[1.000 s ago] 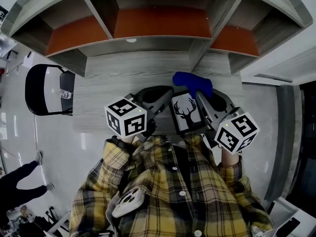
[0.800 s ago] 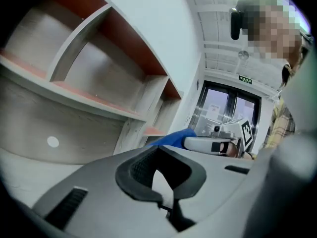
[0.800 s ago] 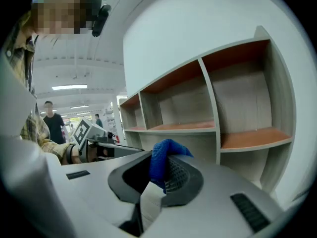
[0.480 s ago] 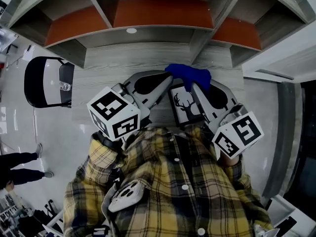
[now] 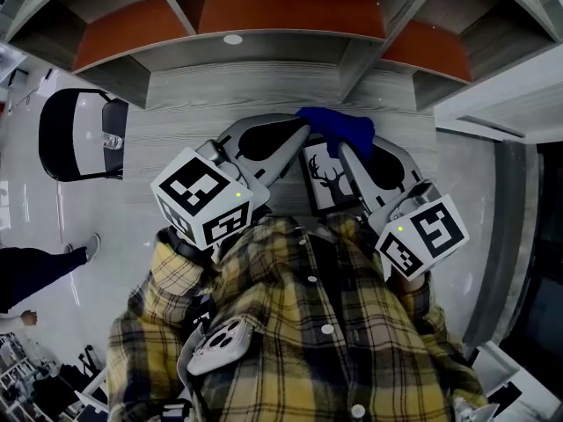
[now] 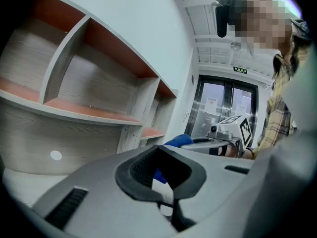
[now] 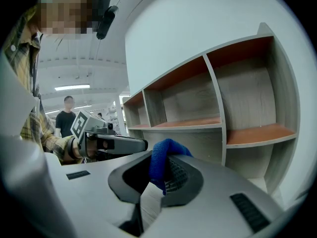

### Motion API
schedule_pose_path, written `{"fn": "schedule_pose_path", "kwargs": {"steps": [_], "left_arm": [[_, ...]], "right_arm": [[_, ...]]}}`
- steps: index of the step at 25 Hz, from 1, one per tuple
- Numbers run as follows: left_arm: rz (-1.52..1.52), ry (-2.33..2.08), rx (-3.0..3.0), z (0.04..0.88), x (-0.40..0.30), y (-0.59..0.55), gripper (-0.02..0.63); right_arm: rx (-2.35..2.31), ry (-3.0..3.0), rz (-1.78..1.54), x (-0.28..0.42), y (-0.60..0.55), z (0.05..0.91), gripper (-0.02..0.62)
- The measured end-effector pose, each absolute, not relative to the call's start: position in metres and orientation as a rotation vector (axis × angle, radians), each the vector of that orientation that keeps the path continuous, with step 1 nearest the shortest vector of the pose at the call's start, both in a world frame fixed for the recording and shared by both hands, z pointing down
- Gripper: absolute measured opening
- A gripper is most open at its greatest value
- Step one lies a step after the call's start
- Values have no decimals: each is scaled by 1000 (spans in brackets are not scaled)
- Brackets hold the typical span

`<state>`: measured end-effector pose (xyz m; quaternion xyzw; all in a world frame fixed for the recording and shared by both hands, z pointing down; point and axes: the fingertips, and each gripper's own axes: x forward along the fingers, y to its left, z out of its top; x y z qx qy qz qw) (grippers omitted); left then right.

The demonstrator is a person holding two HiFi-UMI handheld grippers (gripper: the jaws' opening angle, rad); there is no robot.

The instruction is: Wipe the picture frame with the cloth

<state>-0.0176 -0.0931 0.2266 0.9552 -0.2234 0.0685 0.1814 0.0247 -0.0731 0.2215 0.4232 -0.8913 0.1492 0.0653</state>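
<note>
A picture frame with a black deer on white is held off the grey desk, in front of the person's chest. My left gripper is shut on the frame's upper left edge; in the left gripper view a strip of the white frame shows between its closed pads. My right gripper is shut on a blue cloth, which bunches over the frame's top edge. In the right gripper view the cloth bulges out of the closed jaws, and the left gripper points in from the left.
The wooden desk lies below, backed by a curved shelf unit with orange boards. A black chair stands at the desk's left. Someone's legs are on the floor at left, and a bystander stands far back.
Both grippers rose with the frame and cloth and came closer to the camera. The left gripper rolled, its marker cube swinging left. In the last half second nothing moved much.
</note>
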Motion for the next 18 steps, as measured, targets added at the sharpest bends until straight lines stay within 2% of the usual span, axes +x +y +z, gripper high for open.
{"fn": "schedule_pose_path", "kwargs": {"steps": [18], "left_arm": [[270,-641,2703,240,-21,-108,5]], "right_arm": [[1278,-2683,476,28,-84,226,41]]}}
